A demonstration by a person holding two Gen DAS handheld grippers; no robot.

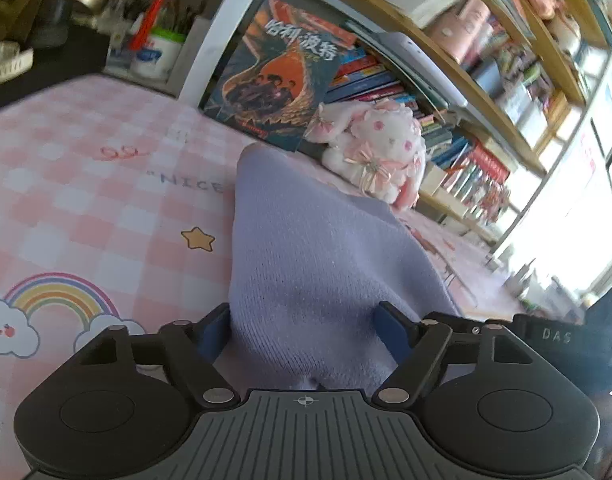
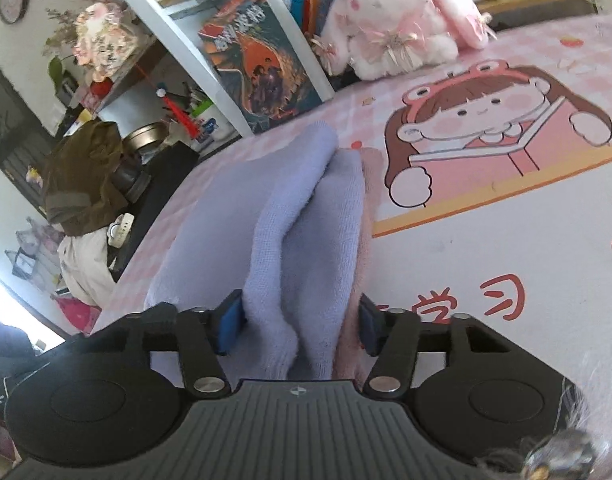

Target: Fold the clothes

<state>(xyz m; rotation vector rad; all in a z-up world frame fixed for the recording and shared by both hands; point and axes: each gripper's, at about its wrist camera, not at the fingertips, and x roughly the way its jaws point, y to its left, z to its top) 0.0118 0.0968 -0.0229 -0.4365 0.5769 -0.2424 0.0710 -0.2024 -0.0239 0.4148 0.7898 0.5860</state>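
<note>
A lavender knit garment (image 1: 306,248) lies on the pink checked table cover (image 1: 86,200) and runs up between the fingers of my left gripper (image 1: 304,332), which is closed around a bunched fold of it. In the right wrist view the same garment (image 2: 306,216) shows as stacked folded layers with a pink layer (image 2: 366,216) along its right side. My right gripper (image 2: 300,322) is closed around those layers. The blue pads (image 2: 230,320) press the cloth on both sides.
A white and pink plush rabbit (image 1: 378,148) and a poster book (image 1: 274,76) stand at the back against a bookshelf (image 1: 486,92). A pen cup (image 1: 154,52) stands at the far left. A brown bag (image 2: 82,176) sits off the table's left edge.
</note>
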